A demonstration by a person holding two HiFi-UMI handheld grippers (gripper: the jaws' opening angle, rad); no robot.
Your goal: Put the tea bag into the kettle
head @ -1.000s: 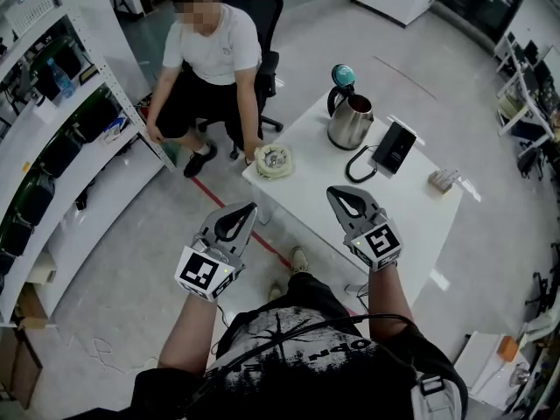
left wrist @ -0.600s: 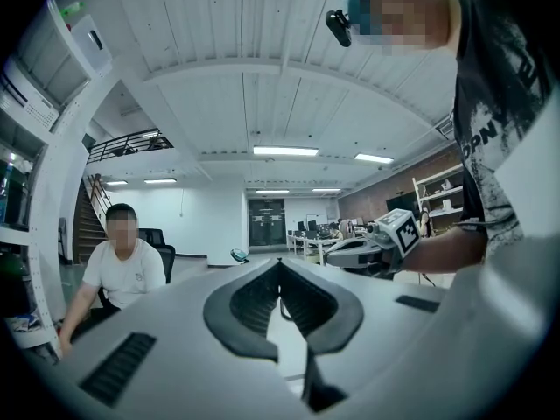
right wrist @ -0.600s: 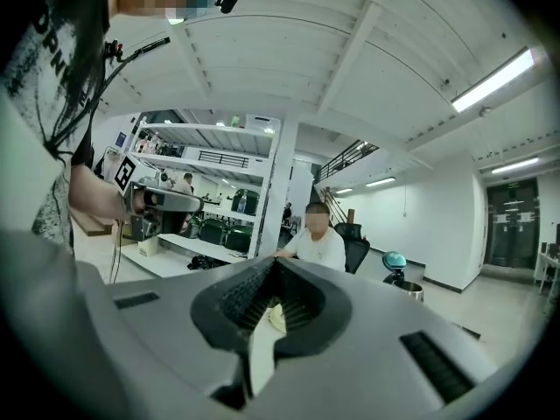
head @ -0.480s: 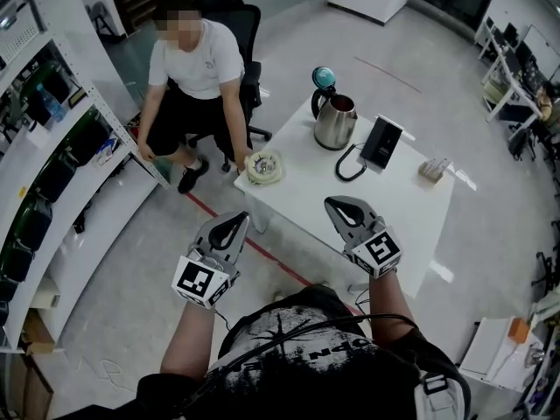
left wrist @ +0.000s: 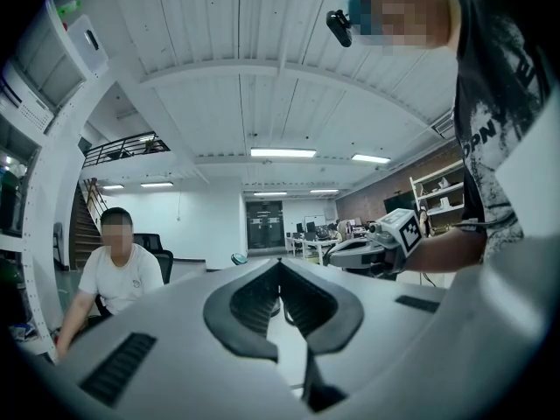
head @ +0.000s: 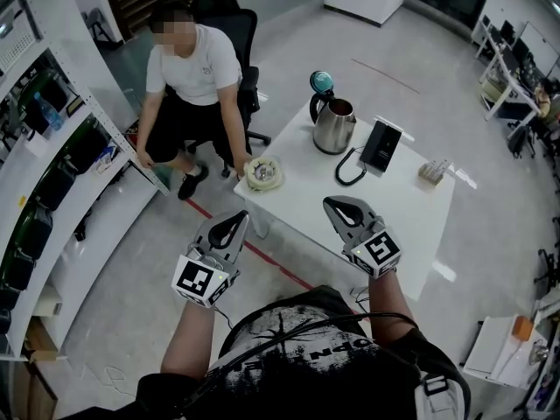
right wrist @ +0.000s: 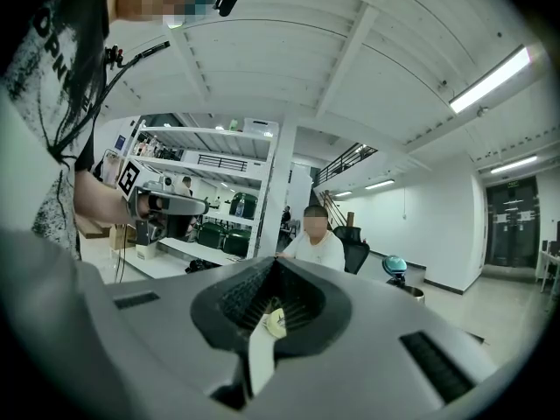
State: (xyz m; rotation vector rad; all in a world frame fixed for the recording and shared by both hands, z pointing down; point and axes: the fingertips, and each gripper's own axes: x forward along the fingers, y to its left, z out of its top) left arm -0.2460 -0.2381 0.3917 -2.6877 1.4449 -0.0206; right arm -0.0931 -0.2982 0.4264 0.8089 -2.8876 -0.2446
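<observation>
Forearms point(head: 188, 339) hold left gripper point(head: 236, 221) and right gripper point(head: 338, 206) level toward table point(head: 404, 201), fingers apparently pressed together.

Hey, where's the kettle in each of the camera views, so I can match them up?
Head view: kettle on the white table's far corner, upper centre.
Left gripper view: only its teal lid shows, just left of centre.
Right gripper view: teal lid right of centre, body mostly hidden.
Shared landmark: the seated person in white, left of the kettle in every view.
</observation>
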